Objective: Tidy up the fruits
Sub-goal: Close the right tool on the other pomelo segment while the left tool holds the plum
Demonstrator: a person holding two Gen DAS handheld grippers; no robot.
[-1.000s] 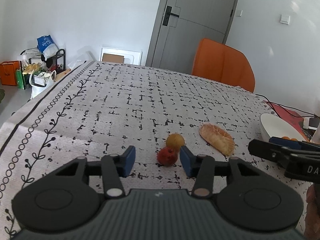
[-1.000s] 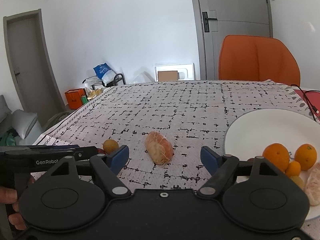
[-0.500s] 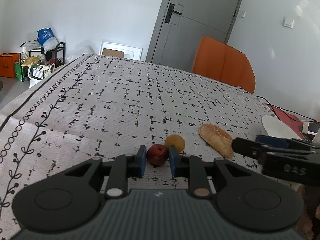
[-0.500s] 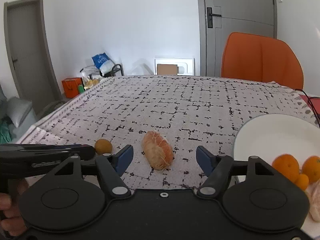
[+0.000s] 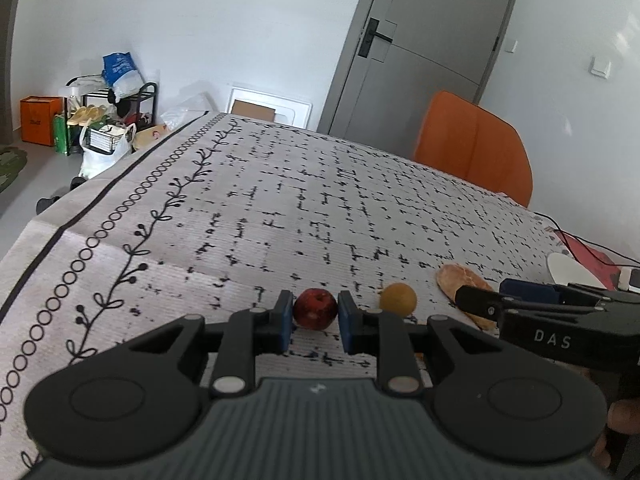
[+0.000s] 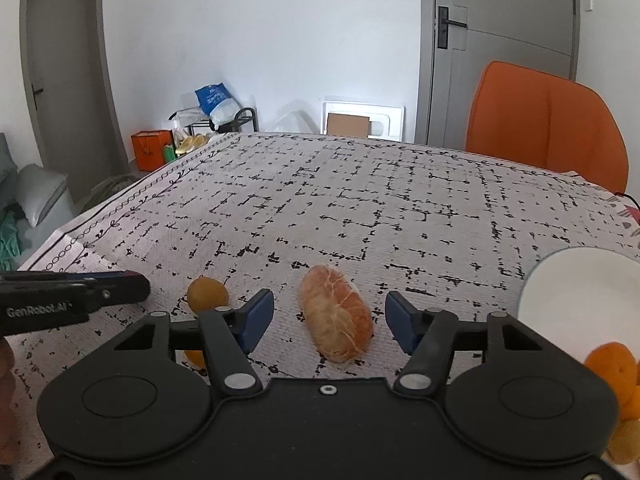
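My left gripper (image 5: 314, 318) is shut on a small red fruit (image 5: 315, 308) and holds it just above the patterned tablecloth. A small yellow-orange fruit (image 5: 398, 299) lies to its right, also in the right wrist view (image 6: 207, 294). A peeled citrus piece (image 6: 336, 318) lies on the cloth between the open fingers of my right gripper (image 6: 330, 322), which is empty. A white plate (image 6: 576, 296) at the right holds oranges (image 6: 612, 364). The left gripper's side shows in the right wrist view (image 6: 72, 292).
An orange chair (image 6: 544, 128) stands at the table's far side. A red item and cables (image 5: 588, 252) lie at the right edge beyond the plate (image 5: 568, 270). Bags and a rack (image 5: 100, 116) stand on the floor at the left.
My left gripper closed on the red fruit and lifted it, moving left. My right gripper moved closer to the peeled citrus piece, staying open.
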